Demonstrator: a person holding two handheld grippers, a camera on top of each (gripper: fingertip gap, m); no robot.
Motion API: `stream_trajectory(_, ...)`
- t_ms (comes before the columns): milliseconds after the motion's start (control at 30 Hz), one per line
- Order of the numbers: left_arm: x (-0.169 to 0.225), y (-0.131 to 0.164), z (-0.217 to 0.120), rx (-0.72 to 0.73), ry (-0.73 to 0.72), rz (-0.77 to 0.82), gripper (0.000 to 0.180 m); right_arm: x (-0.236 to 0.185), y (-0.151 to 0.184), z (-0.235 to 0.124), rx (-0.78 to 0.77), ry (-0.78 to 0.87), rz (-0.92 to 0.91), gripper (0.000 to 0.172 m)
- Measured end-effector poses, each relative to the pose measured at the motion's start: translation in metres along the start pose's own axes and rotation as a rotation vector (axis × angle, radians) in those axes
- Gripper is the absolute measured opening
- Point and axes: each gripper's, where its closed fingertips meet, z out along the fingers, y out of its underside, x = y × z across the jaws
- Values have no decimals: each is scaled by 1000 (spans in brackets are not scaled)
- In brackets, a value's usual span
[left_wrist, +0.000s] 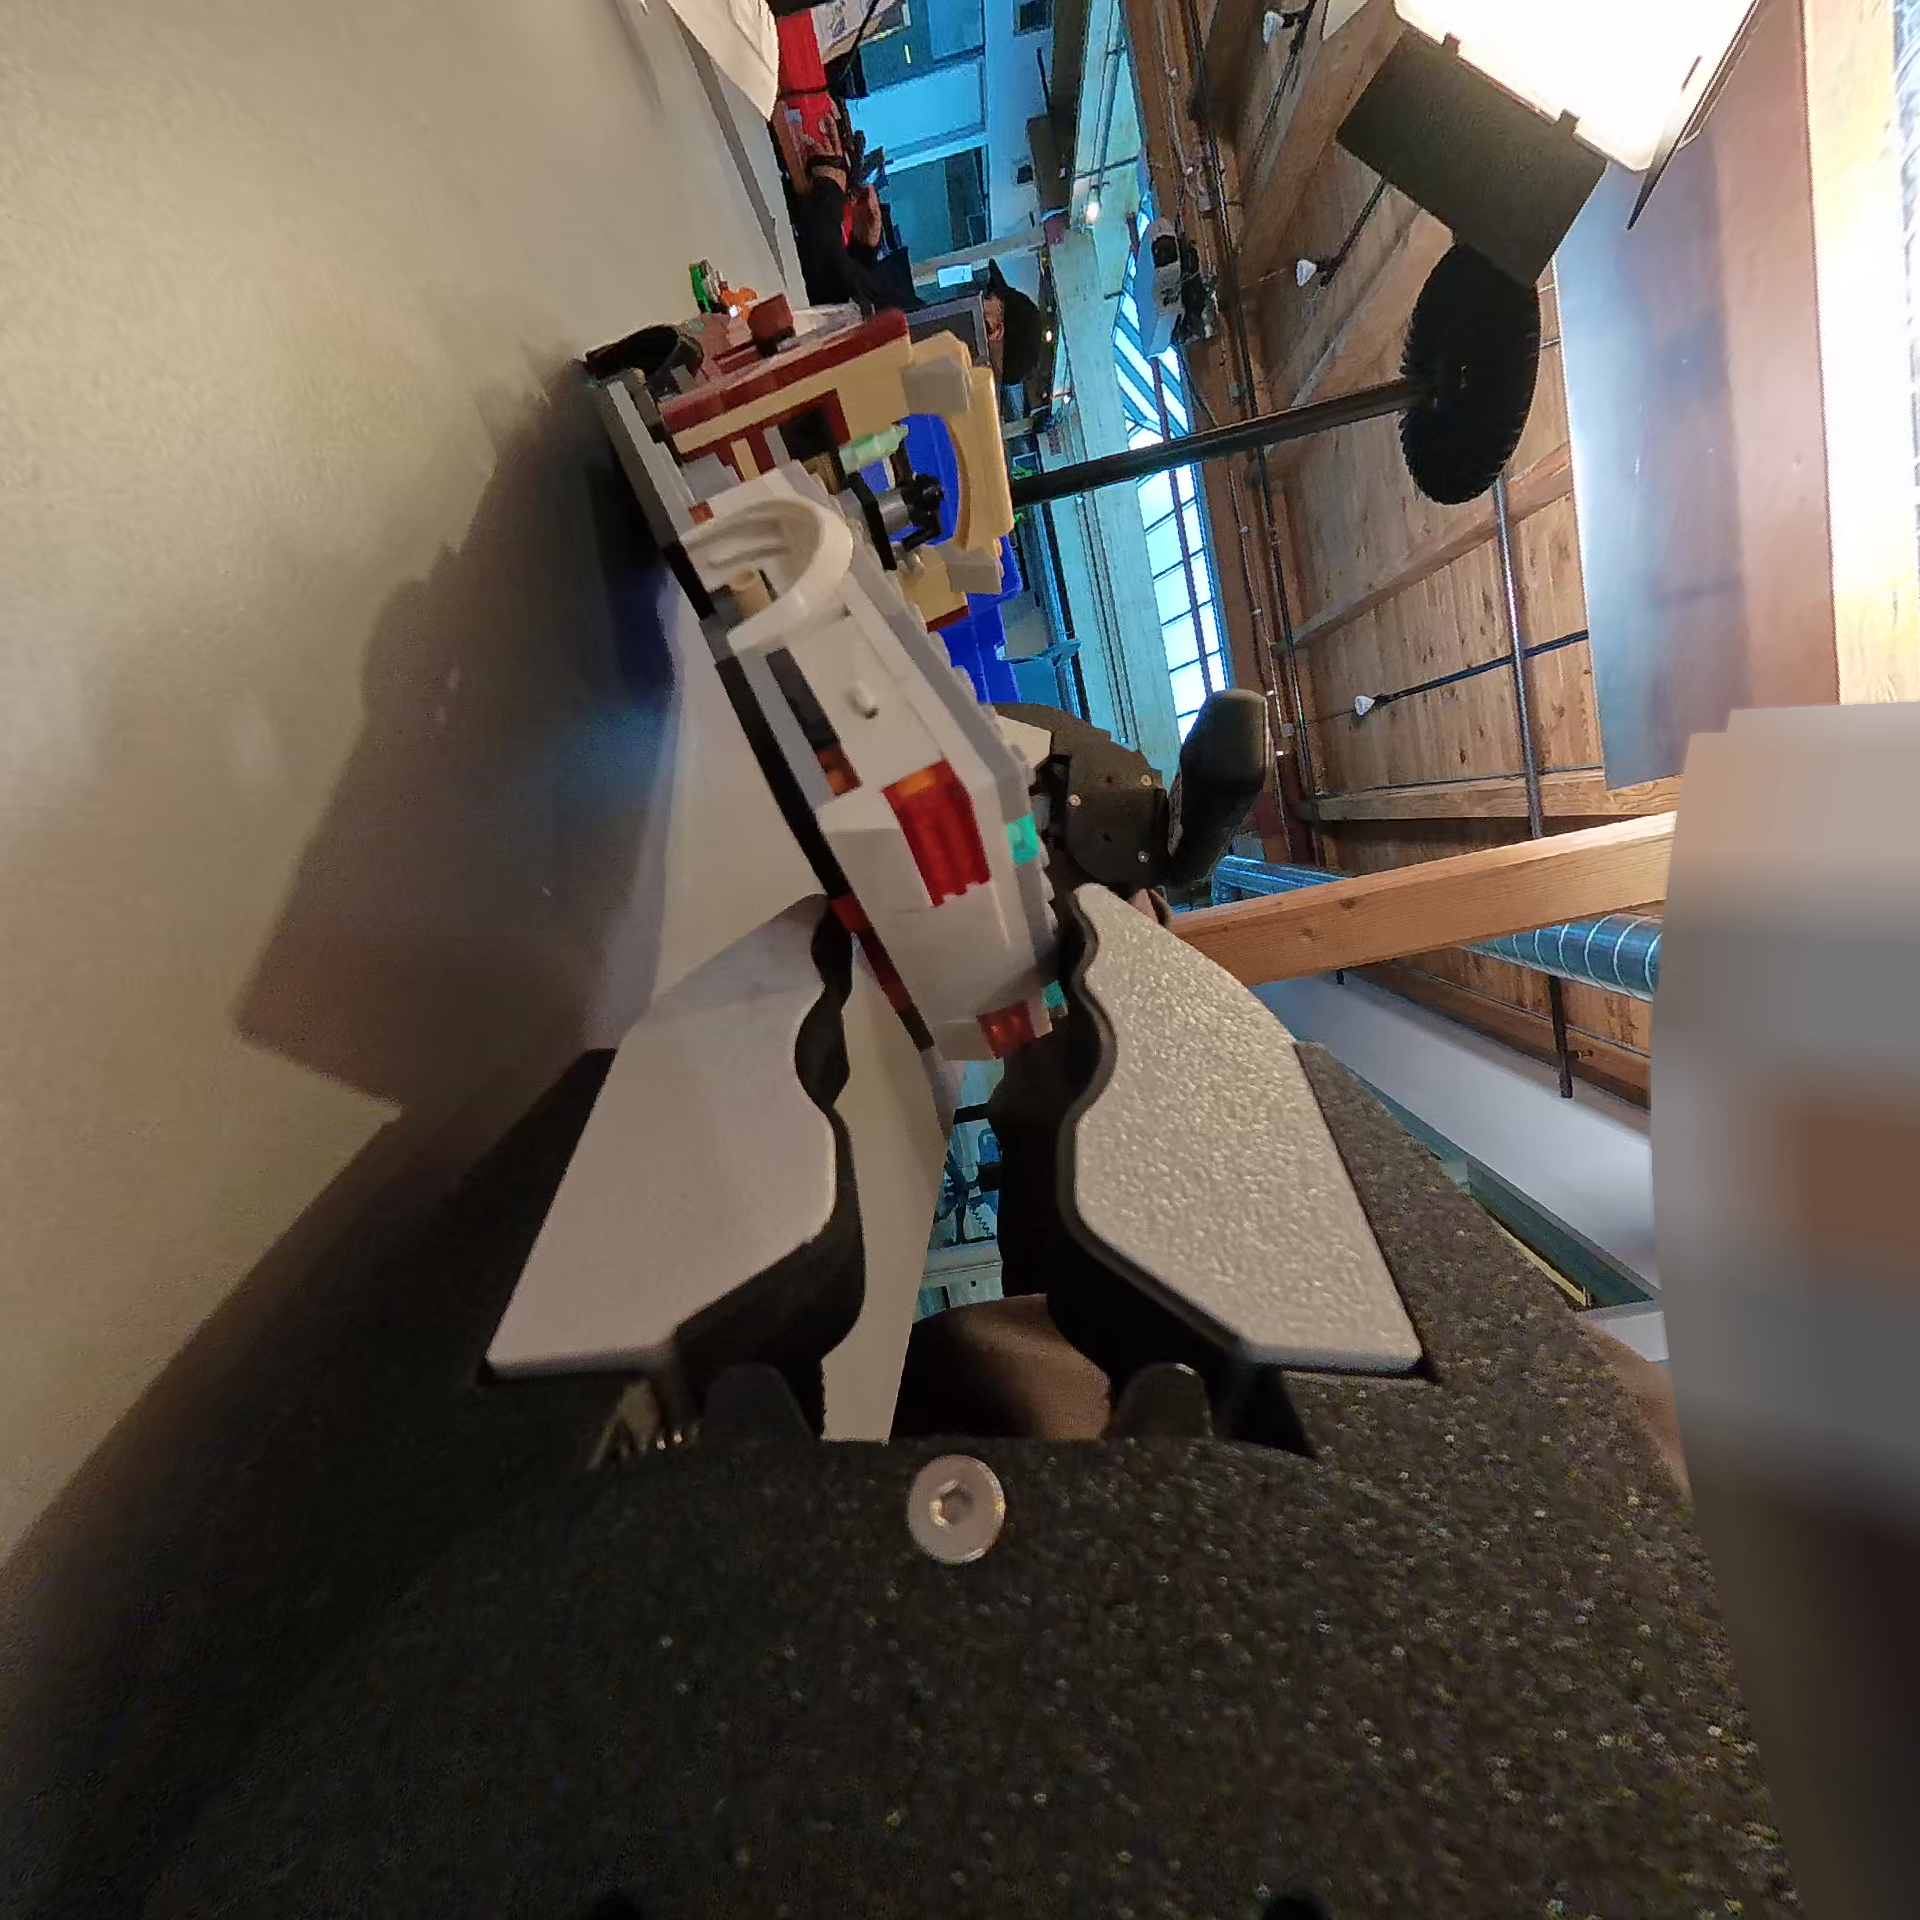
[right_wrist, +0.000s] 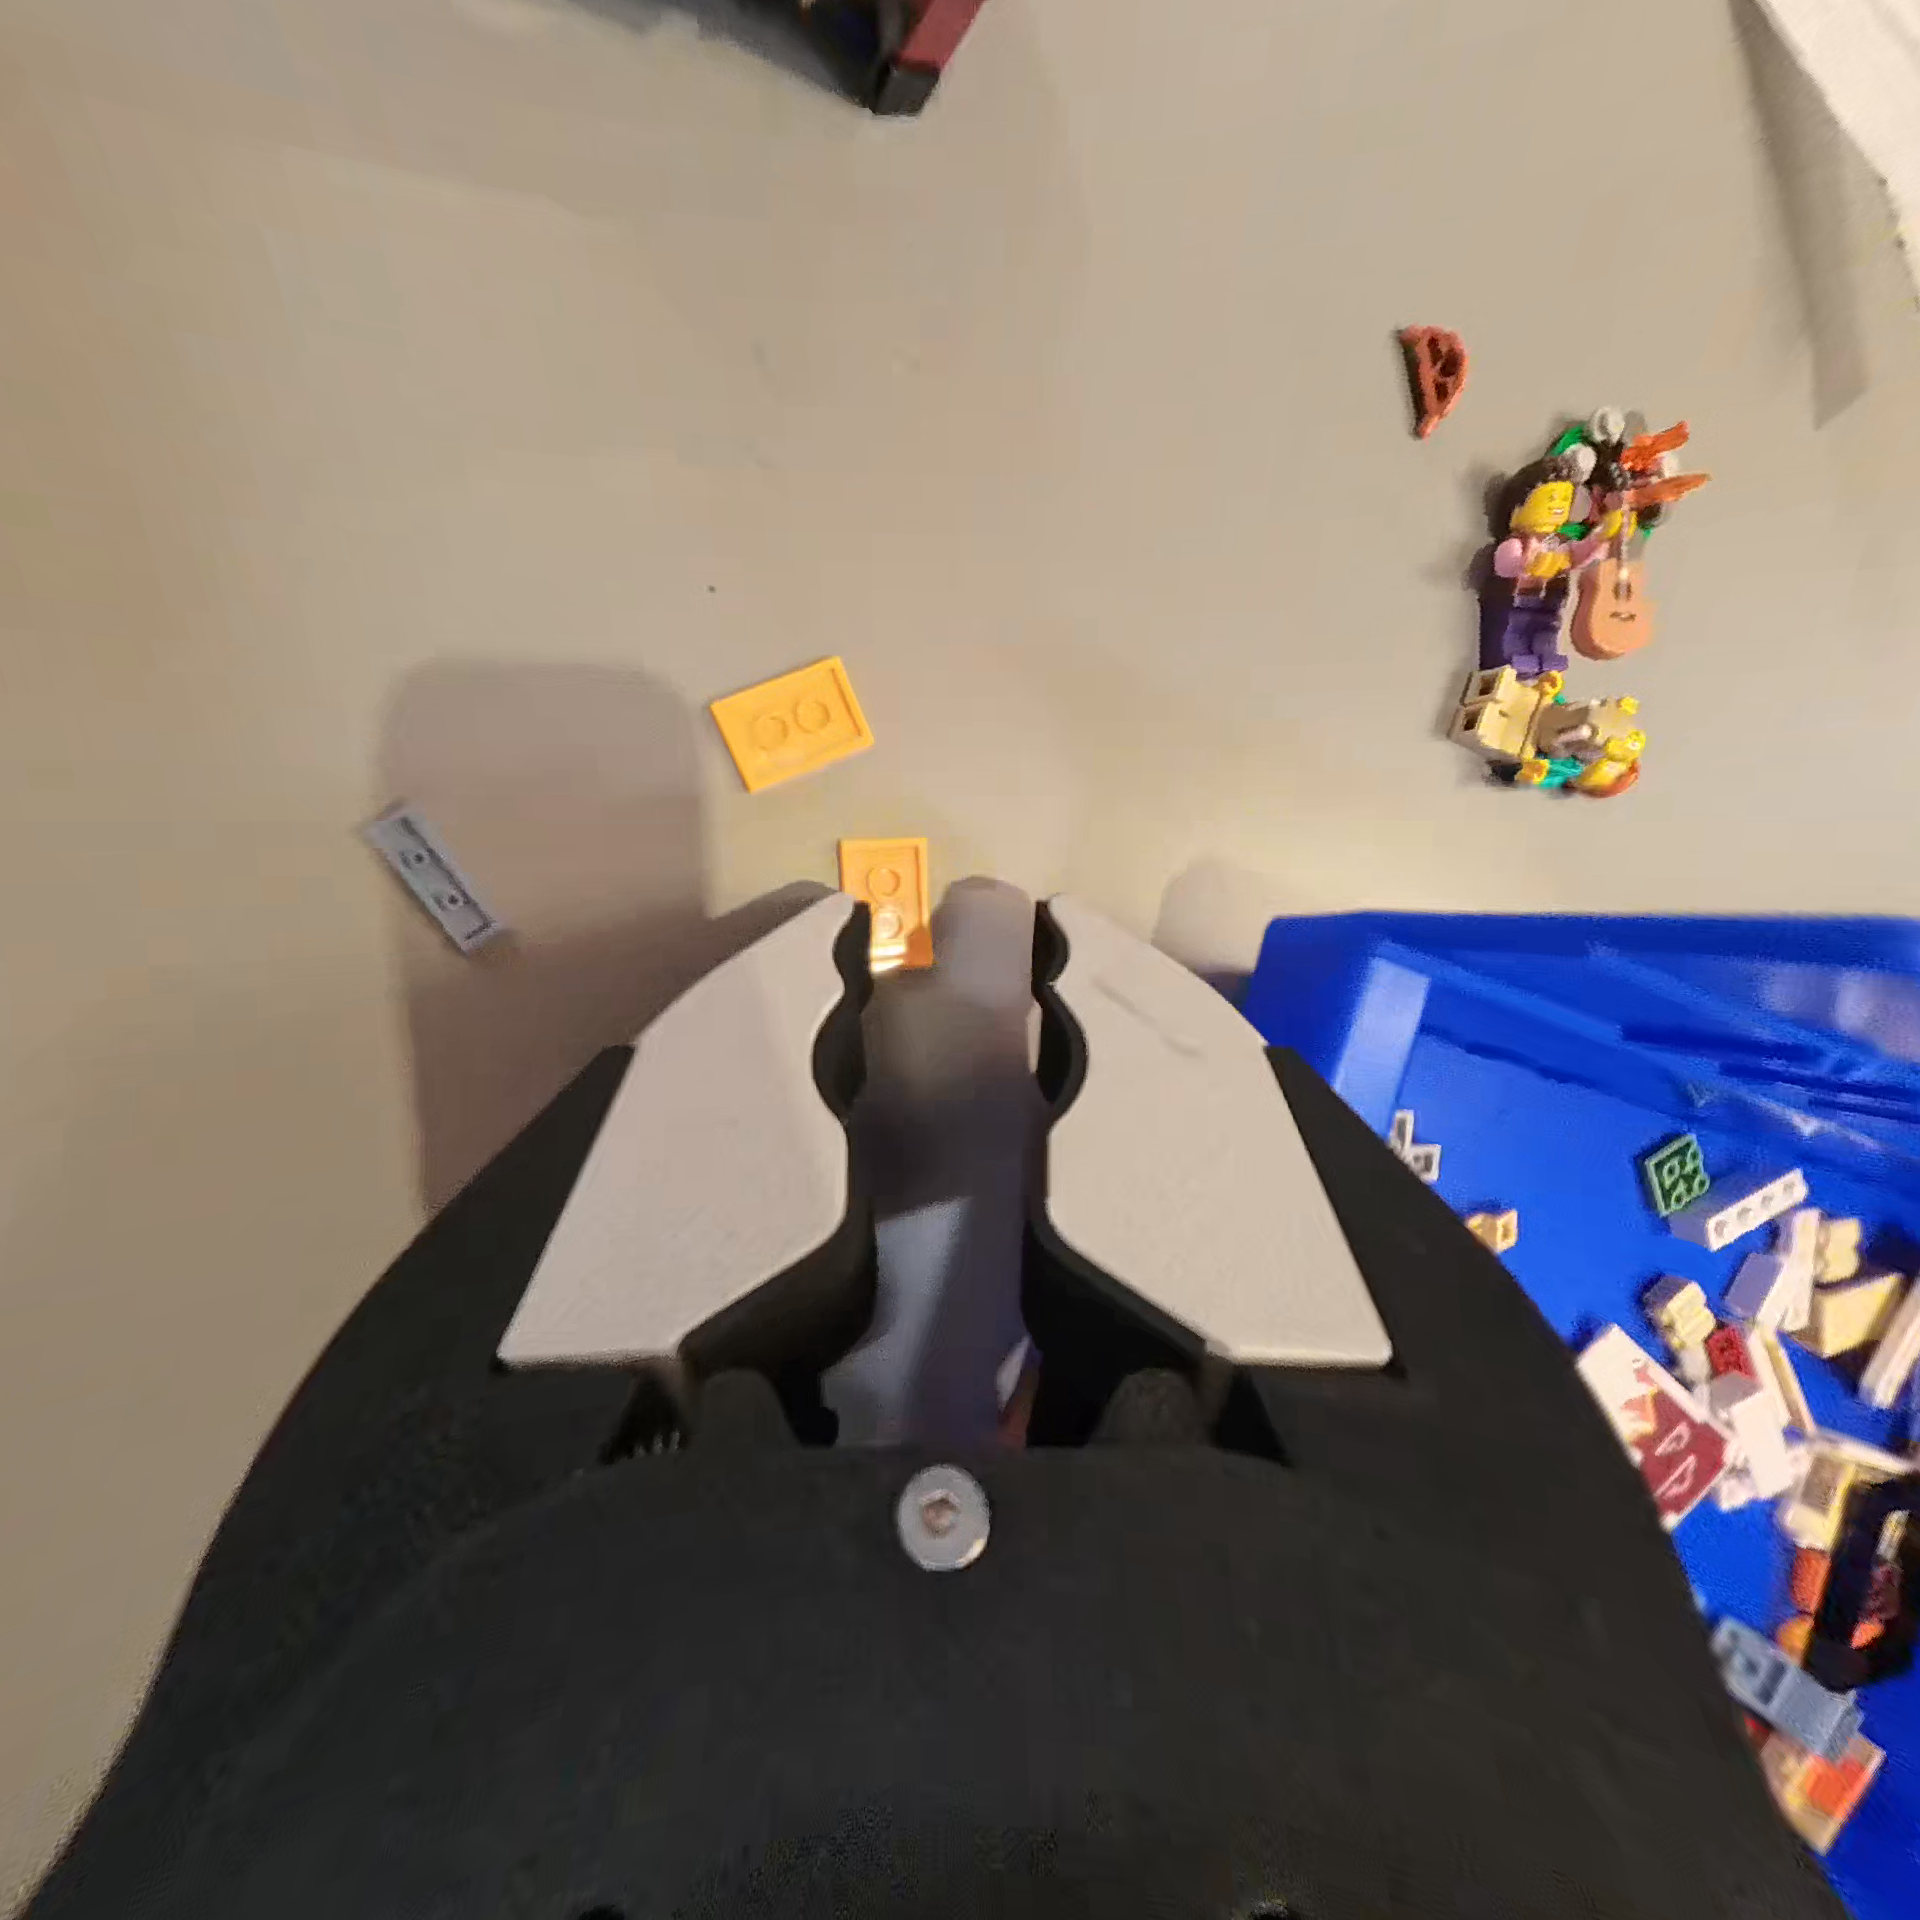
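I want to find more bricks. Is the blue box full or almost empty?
Partly filled. The blue bin holds a heap of loose bricks at one end, while much of its blue floor shows bare.

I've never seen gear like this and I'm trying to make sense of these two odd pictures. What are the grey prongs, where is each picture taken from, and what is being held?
The grey prongs are the two fingers of a hand-held gripper. A person holds one in each hand, and each carries a wide-angle camera looking along its fingers, hence the tilted, bent views.

In the left gripper's view, the fingers are closed on the end of a brick model, grey and white with red parts, lifted at that end while its far end meets the table.

In the right gripper's view, the fingers are apart and hold nothing. They hang over a small orange plate lying on the table. Nearby lie a bigger orange plate, a grey plate, a toy figure with a guitar, and a blue bin of loose bricks.
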Motion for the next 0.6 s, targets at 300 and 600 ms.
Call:
stream_trajectory(300, 4, -2, -3, 17, 38, 0, 40, -9, -4, 1, -44, -136, -14, 33)
stream_trajectory(600, 7, 2, -9, 45, 31, 24, 40, -22, -1, -8, -37, -179, 146, 33)
